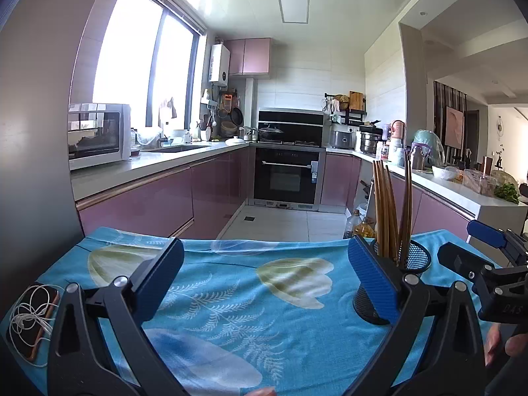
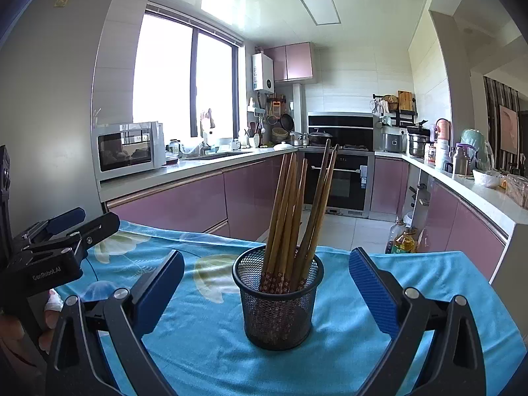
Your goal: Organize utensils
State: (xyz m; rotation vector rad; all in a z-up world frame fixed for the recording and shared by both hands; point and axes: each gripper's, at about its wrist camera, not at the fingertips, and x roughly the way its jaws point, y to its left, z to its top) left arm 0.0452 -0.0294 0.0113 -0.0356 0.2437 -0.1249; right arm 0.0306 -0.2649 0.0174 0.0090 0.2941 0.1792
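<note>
A black mesh cup (image 2: 277,300) stands upright on the blue floral cloth (image 2: 204,330) and holds several wooden chopsticks (image 2: 290,217), tips up. My right gripper (image 2: 265,293) is open and empty, its blue pads either side of the cup and apart from it. In the left wrist view the cup (image 1: 412,260) and chopsticks (image 1: 389,211) stand behind the right pad. My left gripper (image 1: 264,280) is open and empty over the bare cloth (image 1: 231,297), left of the cup. The right gripper's body (image 1: 488,264) shows at that view's right edge.
A phone with white earphones (image 1: 33,316) lies at the cloth's left edge. The left gripper's body (image 2: 49,250) shows at the left of the right wrist view. Behind the table are pink kitchen cabinets (image 2: 171,204), an oven (image 1: 287,178) and oil bottles (image 2: 402,237) on the floor.
</note>
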